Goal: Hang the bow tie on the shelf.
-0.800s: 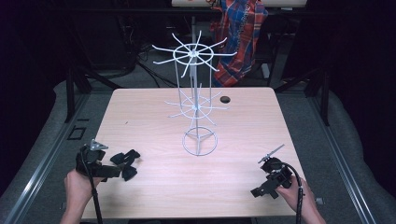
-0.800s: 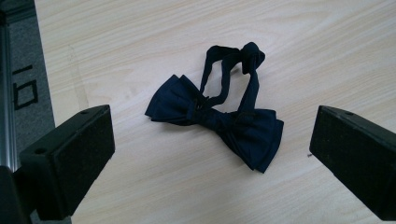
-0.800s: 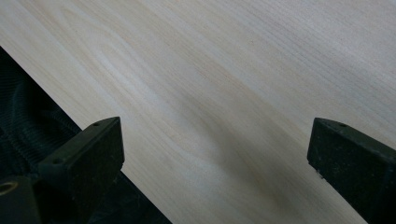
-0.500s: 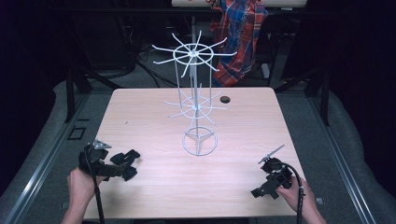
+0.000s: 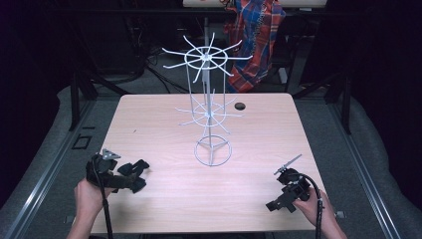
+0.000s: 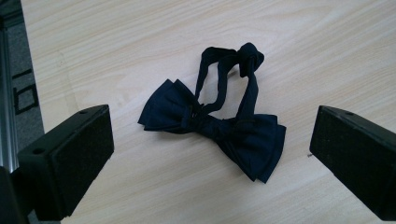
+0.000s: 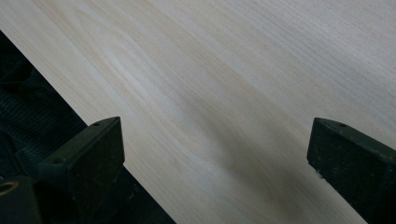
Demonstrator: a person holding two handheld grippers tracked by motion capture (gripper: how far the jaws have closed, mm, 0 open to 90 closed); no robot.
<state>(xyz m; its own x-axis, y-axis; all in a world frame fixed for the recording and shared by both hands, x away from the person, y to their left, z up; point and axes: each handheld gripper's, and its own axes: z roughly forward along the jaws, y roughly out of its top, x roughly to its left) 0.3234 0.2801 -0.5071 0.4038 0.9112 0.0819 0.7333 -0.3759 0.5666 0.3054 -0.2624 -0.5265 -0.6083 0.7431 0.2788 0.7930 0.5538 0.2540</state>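
Lying between left hand-held gripper (image 6: 210, 154) jaws: bow tie (image 6: 215, 126)

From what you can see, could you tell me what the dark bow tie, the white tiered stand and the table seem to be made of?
The dark navy bow tie: soft woven fabric, matte, folding in pleats. The white tiered spoke stand: thin wire, probably coated metal. The pale table: wood or wood-look laminate, with visible grain.

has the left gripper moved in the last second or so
Yes, slightly. In the high view the left gripper has slid toward the near edge of the table, away from the white wire rack, and is over the bow tie.
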